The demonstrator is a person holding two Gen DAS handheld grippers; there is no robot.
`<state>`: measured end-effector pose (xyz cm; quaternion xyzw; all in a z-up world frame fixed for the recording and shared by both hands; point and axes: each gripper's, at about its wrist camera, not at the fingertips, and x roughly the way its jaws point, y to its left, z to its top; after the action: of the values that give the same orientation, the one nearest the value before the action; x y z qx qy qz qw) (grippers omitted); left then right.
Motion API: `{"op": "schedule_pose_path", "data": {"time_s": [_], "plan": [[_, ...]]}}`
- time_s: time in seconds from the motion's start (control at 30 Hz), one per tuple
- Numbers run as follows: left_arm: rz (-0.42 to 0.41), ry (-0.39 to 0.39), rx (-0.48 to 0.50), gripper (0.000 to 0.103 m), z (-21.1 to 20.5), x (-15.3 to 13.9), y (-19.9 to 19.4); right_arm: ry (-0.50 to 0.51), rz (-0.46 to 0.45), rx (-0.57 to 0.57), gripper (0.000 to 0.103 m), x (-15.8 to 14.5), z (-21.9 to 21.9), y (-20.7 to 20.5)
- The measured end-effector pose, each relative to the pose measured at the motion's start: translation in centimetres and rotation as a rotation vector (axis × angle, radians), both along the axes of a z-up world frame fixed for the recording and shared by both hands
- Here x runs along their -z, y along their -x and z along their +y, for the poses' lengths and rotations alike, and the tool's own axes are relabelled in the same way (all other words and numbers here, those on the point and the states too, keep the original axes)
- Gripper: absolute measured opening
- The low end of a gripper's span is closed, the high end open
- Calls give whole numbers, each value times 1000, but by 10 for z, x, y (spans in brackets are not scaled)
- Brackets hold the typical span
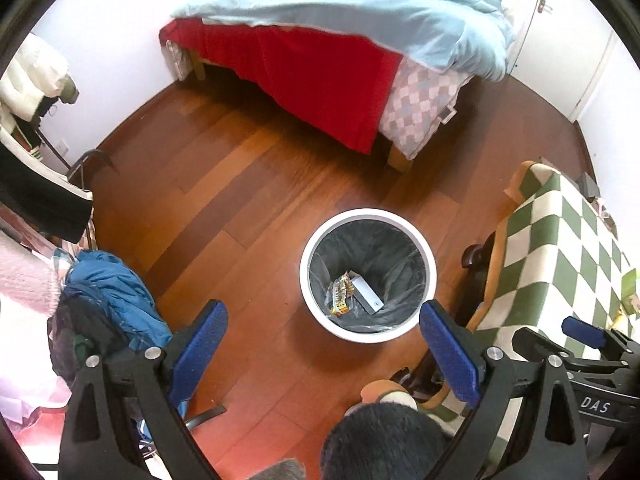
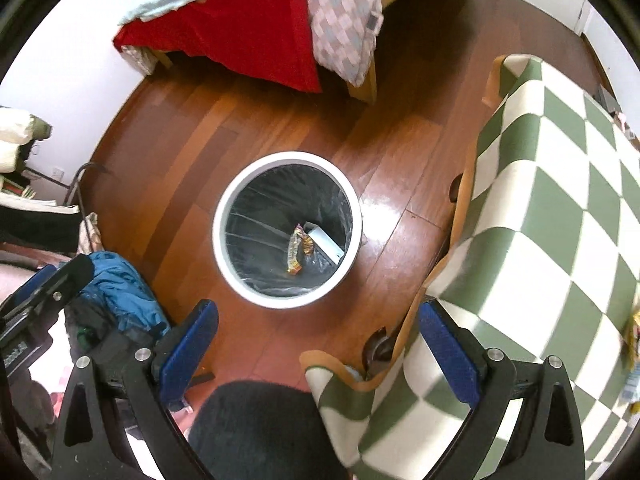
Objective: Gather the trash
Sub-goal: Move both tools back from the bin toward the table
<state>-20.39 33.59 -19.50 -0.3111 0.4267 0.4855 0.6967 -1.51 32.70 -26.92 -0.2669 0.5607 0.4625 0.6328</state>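
Observation:
A white round trash bin (image 1: 429,258) with a dark liner stands on the wooden floor; it also shows in the right wrist view (image 2: 222,216). Inside lie a crumpled snack wrapper (image 1: 340,294) (image 2: 297,249) and a white flat box (image 1: 366,294) (image 2: 326,243). My left gripper (image 1: 322,336) is open and empty, above the floor just in front of the bin. My right gripper (image 2: 318,334) is open and empty, in front of the bin beside the table. The right gripper also shows at the right edge of the left wrist view (image 1: 600,344).
A table with a green and white checked cloth (image 2: 540,220) (image 1: 560,248) stands right of the bin, small items at its far right edge (image 2: 634,340). A bed with red sheet and blue duvet (image 1: 320,52) is behind. Piled clothes (image 1: 112,292) (image 2: 116,292) lie on the left.

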Motion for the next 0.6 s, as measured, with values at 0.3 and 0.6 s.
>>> {"op": "schedule_pose_path", "data": {"time_s": [0.3, 0.6], "plan": [[-25, -85, 12, 98, -45, -55, 12, -111, 6, -44, 101, -77, -56, 14], [-80, -184, 25, 98, -84, -109, -8, -259, 55, -18, 101, -142, -108, 9]]}}
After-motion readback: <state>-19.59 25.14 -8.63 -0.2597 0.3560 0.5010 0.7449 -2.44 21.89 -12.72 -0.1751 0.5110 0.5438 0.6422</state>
